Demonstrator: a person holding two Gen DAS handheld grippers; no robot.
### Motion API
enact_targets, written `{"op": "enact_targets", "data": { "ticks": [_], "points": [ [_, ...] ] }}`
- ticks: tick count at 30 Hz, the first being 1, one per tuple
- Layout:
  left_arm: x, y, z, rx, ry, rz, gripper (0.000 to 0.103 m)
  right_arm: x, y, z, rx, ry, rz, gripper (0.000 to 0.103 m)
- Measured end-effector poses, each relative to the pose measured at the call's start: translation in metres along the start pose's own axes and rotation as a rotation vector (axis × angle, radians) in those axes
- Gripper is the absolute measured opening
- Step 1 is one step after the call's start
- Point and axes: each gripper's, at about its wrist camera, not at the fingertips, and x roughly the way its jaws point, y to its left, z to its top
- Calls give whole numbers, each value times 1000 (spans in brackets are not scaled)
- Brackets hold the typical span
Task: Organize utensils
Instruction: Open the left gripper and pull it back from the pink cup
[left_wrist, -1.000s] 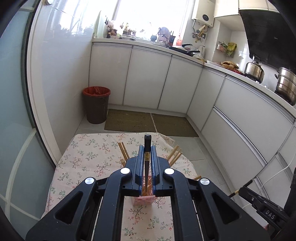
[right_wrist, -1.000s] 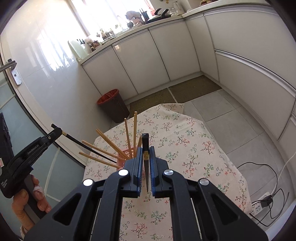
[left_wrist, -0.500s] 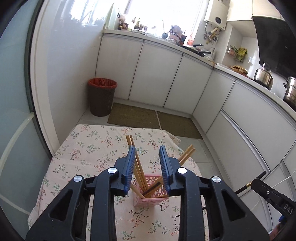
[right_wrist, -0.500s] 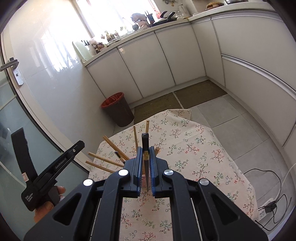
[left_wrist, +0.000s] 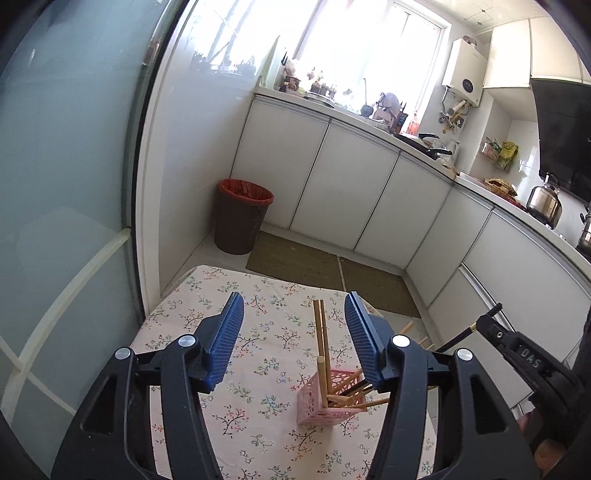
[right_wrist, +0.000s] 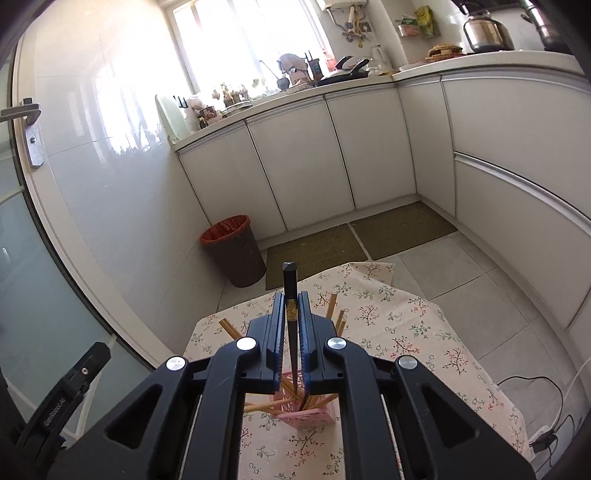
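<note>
Left gripper (left_wrist: 293, 341) has just opened, dropping its black chopstick; right gripper (right_wrist: 291, 325) still clamps another black chopstick (right_wrist: 290, 295).

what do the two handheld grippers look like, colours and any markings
Both are black plastic clamp-style tools with angular cut-out arms and round silver bolt heads. The left gripper has blue ribbed pads on its fingers. The right gripper has the same ribbed pads, looking darker blue. From the left wrist view, its black side carries raised letters reading DAS. No cables show on either.
</note>
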Motion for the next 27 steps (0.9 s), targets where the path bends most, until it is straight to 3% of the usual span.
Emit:
{"op": "enact_targets", "data": {
  "ticks": [2, 5, 6, 7, 9, 10, 14, 16, 19, 22, 27],
  "points": [
    [-3, 5, 2, -9, -13, 7, 59, 13, 3, -5, -7, 0, 2, 8],
    [-7, 9, 4, -17, -35, 19, 72, 31, 7, -11, -10, 2, 8, 11],
    [-7, 11, 5, -15, -40, 27, 76, 35, 8, -12, -7, 3, 7, 17],
    [-7, 10, 6, -5, -41, 45, 79, 36, 9, -12, -1, 0, 5, 34],
    [-5, 6, 6, 37, -37, 96, 90, 35, 10, -11, -3, -10, -16, 45],
    [-4, 3, 6, 59, -38, 125, 94, 34, 11, -10, -13, -12, -29, 45],
    [-6, -10, 3, 108, -67, 234, 96, 27, 7, -7, -46, -7, -115, 47],
    [-12, -18, 2, 128, -102, 286, 96, 19, -2, -9, -43, 2, -153, 65],
    [-18, -28, -1, 157, -116, 332, 96, 1, -16, -15, -29, -3, -174, 81],
    [-22, -38, -7, 189, -99, 338, 96, -19, -30, -25, -27, -20, -195, 92],
    [-35, -52, -32, 209, -77, 301, 96, -53, -43, -43, -53, -51, -224, 96]
  ]
}}
